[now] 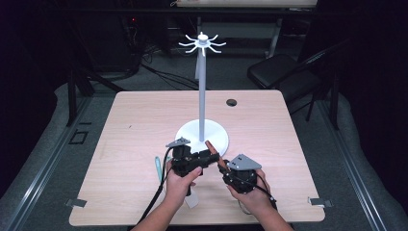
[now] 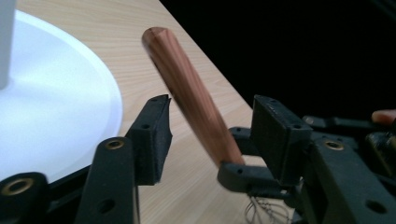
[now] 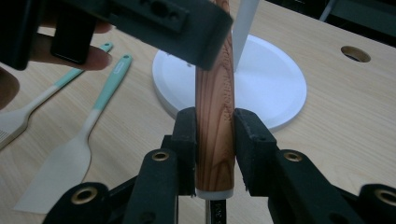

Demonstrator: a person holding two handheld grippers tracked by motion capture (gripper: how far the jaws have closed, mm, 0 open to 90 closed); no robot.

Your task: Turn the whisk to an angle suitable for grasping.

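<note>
The pale wood-grain table (image 1: 144, 120) lies mostly bare toward its far and side edges, with open room all round the white stand (image 1: 201, 96), a smooth round base carrying a slim upright pole topped by radiating hooks. Near the front edge the two hands meet just in front of that base. The right gripper (image 3: 215, 140), angled up toward the stand, clamps its padded black jaws on the whisk's reddish, glossy, tapered wooden handle (image 3: 215, 116), wire loops showing below. The left gripper (image 2: 210, 133), held level across it, has its jaws spread apart, the handle passing between them untouched. Two mint-handled spatulas (image 3: 88, 135) lie flat left of the hands
</note>
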